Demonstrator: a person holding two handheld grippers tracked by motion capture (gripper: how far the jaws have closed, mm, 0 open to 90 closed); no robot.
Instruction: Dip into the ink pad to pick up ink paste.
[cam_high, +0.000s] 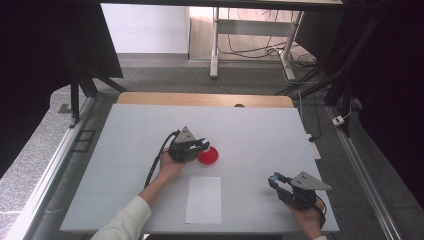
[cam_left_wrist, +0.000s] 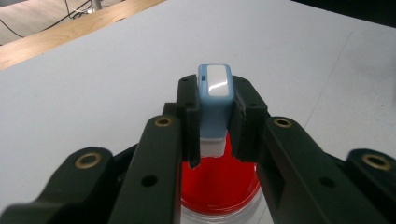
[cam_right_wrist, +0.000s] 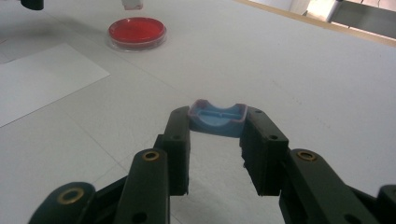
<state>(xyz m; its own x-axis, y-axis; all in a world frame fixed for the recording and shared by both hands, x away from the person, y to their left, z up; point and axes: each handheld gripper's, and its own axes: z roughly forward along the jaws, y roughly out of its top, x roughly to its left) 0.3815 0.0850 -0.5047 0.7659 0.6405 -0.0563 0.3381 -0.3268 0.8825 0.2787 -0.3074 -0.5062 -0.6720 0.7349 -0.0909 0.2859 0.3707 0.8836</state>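
Right now the left gripper (cam_left_wrist: 212, 119) is clamping a small light-blue block (cam_left_wrist: 215, 100) between its jaws; the block is showing a glossy white panel on its top face and a tiny darker blue mark beside that panel, and its pale lower end is hanging just above a round dish (cam_left_wrist: 219, 184) that is filled with bright red; in the high view the left gripper (cam_high: 192, 146) is sitting near the middle of the white table (cam_high: 260, 135), with the dish (cam_high: 208, 156) just beside its tip and the person's left hand (cam_high: 169, 164) reaching in from below, sleeve pale, wrist angled toward the dish; the right gripper (cam_right_wrist: 217, 130) is gripping a shallow blue cap (cam_right_wrist: 218, 119) with a pinkish rim, its hollow side facing up, its curved ends pinched by the two jaws just above the table; in the high view the right gripper (cam_high: 276, 180) is resting low near the table's near right corner, well apart from the dish; a white sheet of paper (cam_high: 204, 199) is lying flat between the two hands; no readable writing is showing on the block, the cap or the dish
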